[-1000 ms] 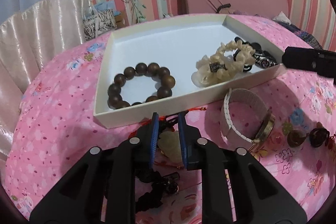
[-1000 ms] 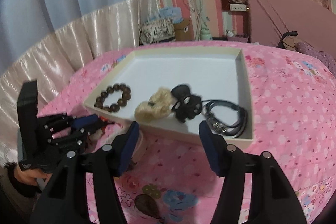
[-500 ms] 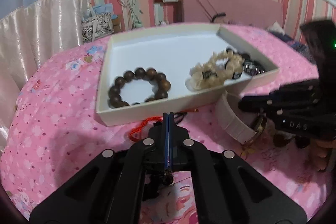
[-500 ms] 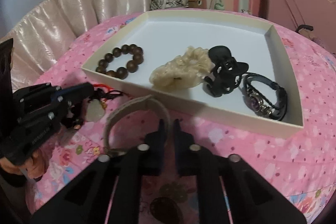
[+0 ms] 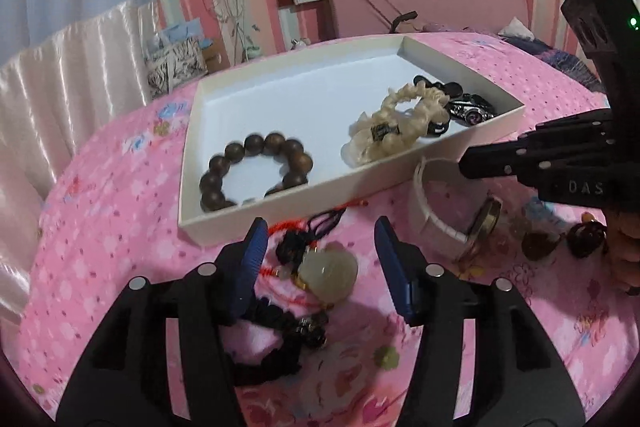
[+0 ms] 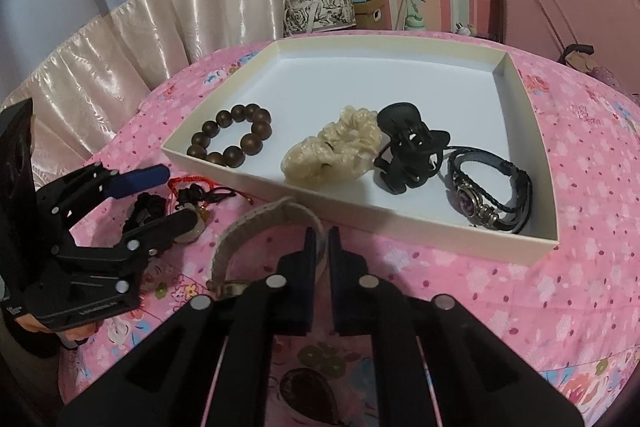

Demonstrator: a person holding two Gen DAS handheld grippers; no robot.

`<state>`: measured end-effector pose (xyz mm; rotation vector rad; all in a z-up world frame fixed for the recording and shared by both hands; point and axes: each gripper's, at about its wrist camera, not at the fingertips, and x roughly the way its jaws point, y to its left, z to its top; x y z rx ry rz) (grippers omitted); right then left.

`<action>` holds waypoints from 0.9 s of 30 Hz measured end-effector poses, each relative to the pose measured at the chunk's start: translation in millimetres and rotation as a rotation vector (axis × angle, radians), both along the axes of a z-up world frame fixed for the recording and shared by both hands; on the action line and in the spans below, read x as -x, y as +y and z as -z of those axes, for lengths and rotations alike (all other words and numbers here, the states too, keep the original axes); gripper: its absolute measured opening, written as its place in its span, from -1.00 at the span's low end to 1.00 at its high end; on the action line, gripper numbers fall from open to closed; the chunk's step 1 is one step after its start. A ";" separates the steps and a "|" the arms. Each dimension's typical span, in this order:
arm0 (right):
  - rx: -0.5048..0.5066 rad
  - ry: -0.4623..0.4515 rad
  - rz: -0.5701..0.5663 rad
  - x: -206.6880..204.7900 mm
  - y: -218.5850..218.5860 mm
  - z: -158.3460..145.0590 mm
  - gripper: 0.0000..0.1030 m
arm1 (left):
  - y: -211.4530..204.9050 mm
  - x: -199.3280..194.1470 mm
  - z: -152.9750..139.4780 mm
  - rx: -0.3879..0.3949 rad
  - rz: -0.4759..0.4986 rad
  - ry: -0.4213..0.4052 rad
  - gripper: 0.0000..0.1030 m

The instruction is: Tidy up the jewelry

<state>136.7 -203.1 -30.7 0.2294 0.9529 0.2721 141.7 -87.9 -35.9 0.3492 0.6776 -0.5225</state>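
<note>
The left gripper (image 5: 320,259) hangs over the pale pendant (image 5: 330,271) on its red and black cords, jaws opening, the pads clear of the stone. The pendant lies on the pink cloth (image 5: 112,227) just in front of the white tray (image 5: 288,205). The right gripper (image 6: 322,247) is closed on the white watch strap (image 6: 264,215); its fingers hide the pinched part, and the watch face is mostly covered. In the tray, the tray wall cuts off the wooden bead bracelet (image 5: 256,173).
</note>
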 end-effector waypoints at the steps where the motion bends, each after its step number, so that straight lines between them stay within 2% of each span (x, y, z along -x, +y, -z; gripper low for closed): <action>1: 0.000 -0.001 -0.001 0.3 0.7 -0.5 -0.89 | -2.5 -0.3 -1.4 0.000 0.010 0.000 0.07; 4: -0.004 0.001 0.000 0.6 0.2 0.0 -0.89 | -13.1 -3.0 0.8 -0.022 0.039 0.000 -0.03; 5: -0.008 0.003 0.003 0.6 -0.7 0.0 -0.89 | -15.4 -3.6 3.0 -0.030 0.046 0.010 -0.20; 6: -0.012 0.005 0.006 0.6 -1.3 0.5 -0.89 | -17.4 -7.0 6.9 -0.039 0.047 0.027 -0.27; 11: -0.015 0.004 0.003 1.0 -1.7 0.3 -0.89 | -21.1 -20.7 14.8 -0.064 0.031 0.049 -0.36; 13: -0.016 0.006 0.004 0.9 -2.4 0.5 -0.89 | -21.5 -25.6 17.0 -0.068 0.025 0.062 -0.47; 17: -0.015 0.006 0.004 1.2 -2.0 0.4 -0.89 | -18.8 -31.9 18.9 -0.055 0.008 0.081 -0.98; 22: -0.021 -0.001 0.003 1.4 -4.4 -0.1 -0.89 | -8.2 -29.2 9.5 0.011 -0.018 0.055 -1.00; 27: -0.066 -0.049 0.026 4.2 -14.5 -11.7 -0.89 | 14.1 -14.8 -18.3 0.128 -0.019 0.012 -1.00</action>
